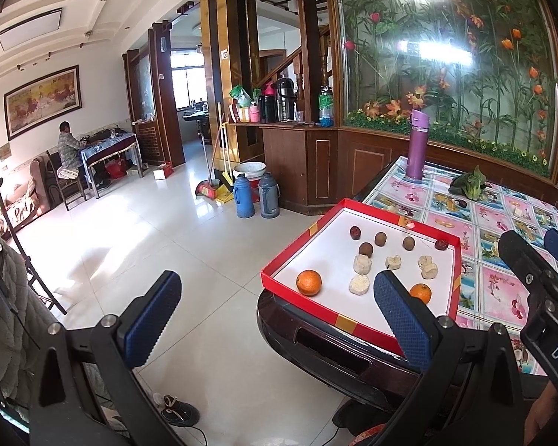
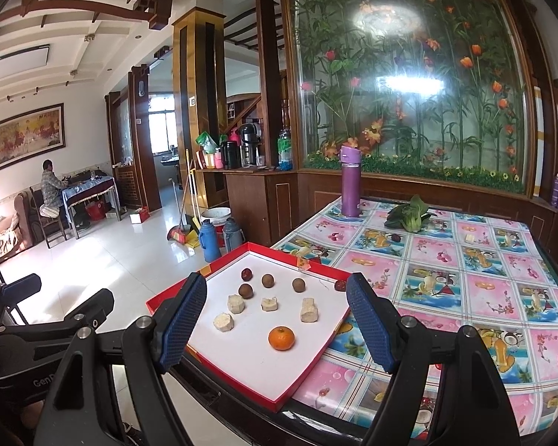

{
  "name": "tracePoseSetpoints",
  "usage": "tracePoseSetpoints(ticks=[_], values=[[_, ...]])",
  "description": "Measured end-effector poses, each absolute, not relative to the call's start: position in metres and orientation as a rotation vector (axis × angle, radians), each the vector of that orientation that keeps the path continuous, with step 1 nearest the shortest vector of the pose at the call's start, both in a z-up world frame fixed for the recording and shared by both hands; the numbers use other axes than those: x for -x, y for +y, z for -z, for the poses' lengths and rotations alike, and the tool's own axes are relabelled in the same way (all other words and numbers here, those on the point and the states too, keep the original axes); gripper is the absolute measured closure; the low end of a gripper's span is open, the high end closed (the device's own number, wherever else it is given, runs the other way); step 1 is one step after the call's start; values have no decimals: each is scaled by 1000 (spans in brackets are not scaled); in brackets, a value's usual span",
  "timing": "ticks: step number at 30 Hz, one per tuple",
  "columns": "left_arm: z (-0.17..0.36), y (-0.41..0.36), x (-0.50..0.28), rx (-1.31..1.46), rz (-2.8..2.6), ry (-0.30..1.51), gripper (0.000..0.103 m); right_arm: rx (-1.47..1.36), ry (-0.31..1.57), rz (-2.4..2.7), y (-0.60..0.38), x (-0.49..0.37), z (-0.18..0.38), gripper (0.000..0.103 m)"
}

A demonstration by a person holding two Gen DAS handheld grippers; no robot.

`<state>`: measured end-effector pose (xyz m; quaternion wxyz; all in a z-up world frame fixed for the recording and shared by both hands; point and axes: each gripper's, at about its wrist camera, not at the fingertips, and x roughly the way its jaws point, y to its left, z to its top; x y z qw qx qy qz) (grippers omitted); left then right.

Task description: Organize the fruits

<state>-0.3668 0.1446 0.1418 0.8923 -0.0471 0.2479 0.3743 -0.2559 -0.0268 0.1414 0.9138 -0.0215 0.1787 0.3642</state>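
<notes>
Two oranges (image 1: pixel 308 282) lie in the tray (image 1: pixel 357 325) beyond both open fingers (image 1: pixel 401 319).

In the red tray (image 1: pixel 357 325) lie two oranges (image 1: pixel 308 282); three brown round fruits (image 1: pixel 366 249); two dark red dates (image 1: pixel 355 232); five pale chunks (image 1: pixel 362 264); on the tabletop (image 2: pixel 465 297) stand one purple bottle (image 2: pixel 350 182) and one leafy green (image 2: pixel 409 215); on the floor, two thermos flasks (image 1: pixel 243 196).
</notes>
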Motion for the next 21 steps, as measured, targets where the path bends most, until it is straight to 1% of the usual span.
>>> tracePoseSetpoints(ticks=[21], values=[[-133,139,357,95,-749,537,0,41,389,-741,-23,252,-131,25]])
